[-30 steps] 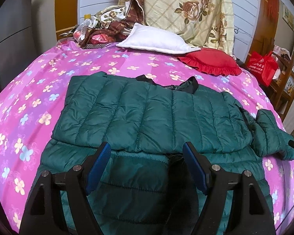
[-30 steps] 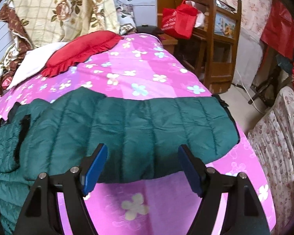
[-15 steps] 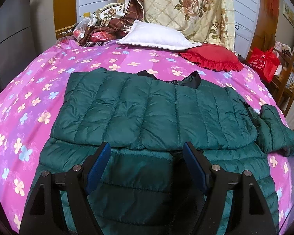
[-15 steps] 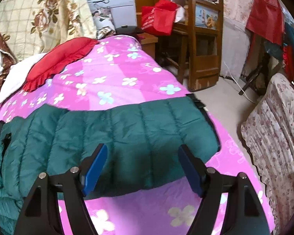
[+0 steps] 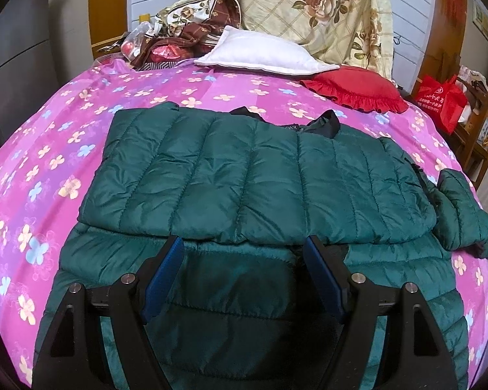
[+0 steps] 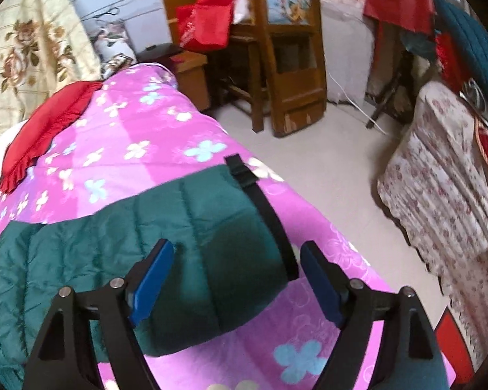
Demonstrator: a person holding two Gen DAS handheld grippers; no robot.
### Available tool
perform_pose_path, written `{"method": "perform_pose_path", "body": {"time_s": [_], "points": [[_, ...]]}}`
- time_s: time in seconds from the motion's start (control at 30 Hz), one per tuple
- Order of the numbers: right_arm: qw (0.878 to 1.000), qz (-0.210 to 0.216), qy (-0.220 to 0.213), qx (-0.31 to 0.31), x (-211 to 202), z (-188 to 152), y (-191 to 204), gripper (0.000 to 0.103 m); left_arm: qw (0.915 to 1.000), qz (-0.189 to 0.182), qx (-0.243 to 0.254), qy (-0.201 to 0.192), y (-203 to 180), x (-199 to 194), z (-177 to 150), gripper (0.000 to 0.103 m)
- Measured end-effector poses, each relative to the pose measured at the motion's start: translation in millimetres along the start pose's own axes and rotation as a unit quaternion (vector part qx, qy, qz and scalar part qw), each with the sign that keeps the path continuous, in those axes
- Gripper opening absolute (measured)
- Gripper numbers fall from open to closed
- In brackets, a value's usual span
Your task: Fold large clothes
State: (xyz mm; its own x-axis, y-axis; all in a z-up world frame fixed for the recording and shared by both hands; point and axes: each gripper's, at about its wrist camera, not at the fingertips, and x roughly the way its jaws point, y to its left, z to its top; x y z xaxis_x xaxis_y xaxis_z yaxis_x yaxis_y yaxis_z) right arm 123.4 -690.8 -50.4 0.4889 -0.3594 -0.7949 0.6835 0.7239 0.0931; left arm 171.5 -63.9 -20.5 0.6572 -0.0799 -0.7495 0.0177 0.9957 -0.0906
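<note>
While a dark green quilted jacket lies spread across a bed with a pink flowered cover, the left tool hangs over the jacket's near edge, at six o'clock in the left wrist view. Its blue pads are released, well apart, with nothing clamped between them. A folded panel is seen lying over the jacket's lower part, and a sleeve trails off at three o'clock. A white pillow and a red cushion are set at the far end, toward twelve o'clock.

In the right wrist view, the right tool is held over the jacket's end with its black edging. Its jaws have just been opening; the fabric sits below the gap, unpinched.

The jacket is judged light, puffy and soft, with a slick shell likely to slide. Hold is best taken at the stitched hem or black edging, where the layers are thinnest.
</note>
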Motion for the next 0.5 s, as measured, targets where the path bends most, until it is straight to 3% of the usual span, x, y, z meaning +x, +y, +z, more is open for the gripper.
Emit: {"method": "perform_pose_path", "body": {"time_s": [0.5], "points": [[1.000, 0.013, 0.026, 0.008, 27, -1, -1, 0.084, 1.0000, 0.001, 0.000, 0.007, 1, 3, -5, 0.060]]}}
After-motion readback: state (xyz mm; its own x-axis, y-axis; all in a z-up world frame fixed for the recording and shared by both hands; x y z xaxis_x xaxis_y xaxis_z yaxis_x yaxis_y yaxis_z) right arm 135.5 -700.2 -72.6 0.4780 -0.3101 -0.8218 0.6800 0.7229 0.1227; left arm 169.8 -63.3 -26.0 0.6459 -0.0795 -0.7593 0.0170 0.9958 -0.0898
